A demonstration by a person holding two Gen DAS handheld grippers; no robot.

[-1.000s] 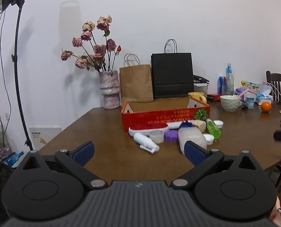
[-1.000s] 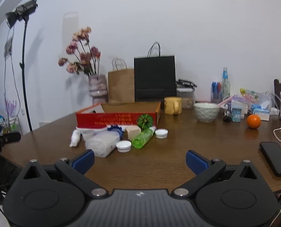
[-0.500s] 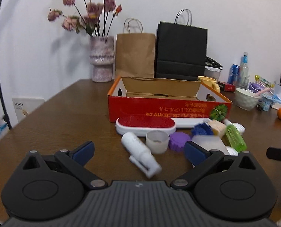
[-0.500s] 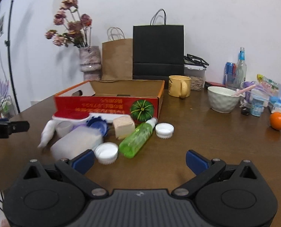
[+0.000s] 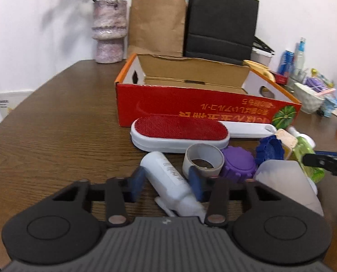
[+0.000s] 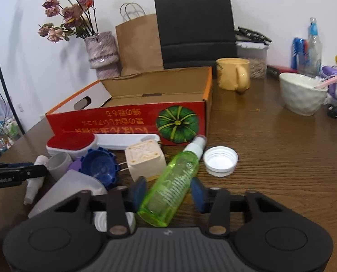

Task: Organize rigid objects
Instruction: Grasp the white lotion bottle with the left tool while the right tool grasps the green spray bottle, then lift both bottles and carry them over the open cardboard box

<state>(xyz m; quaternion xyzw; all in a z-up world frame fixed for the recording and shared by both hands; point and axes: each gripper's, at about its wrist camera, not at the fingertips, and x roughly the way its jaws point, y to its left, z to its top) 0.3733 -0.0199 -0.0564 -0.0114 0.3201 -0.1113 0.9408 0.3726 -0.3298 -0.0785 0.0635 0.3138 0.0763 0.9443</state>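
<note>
1. The left gripper (image 5: 167, 184) is closing around the white spray bottle (image 5: 168, 179), which is lying on its side on the wooden table (image 5: 55, 140) with its nozzle end toward the camera. The blue pads are flanking the bottle's body, and I cannot tell whether they are pressing yet.
2. The right gripper (image 6: 168, 191) is closing around the green spray bottle (image 6: 171, 185), also lying flat, its white cap pointing at the red cardboard box (image 6: 127, 117). The left pad looks to be at the bottle's side; a sliver of gap is showing at the right pad.
3. The box is sitting open and apparently empty just behind the clutter, so it is likely the place where these things are going.
4. Both bottles are round and smooth, so either could be rolling or squirting out sideways if the pads are meeting it off-centre.
5. The white bottle is lying skewed across the left jaws, so a grip there may be twisting it as it lifts.
6. The cardboard tape core (image 5: 203, 159) and purple cap (image 5: 237, 162) are crowding the left gripper's right finger, so lifting could be knocking them.
7. The beige cube (image 6: 144, 158) and the translucent container (image 6: 73, 189) are sitting close to the green bottle and risk being dragged.
8. The two grippers are working near each other, so a collision on the way to the box is possible.
</note>
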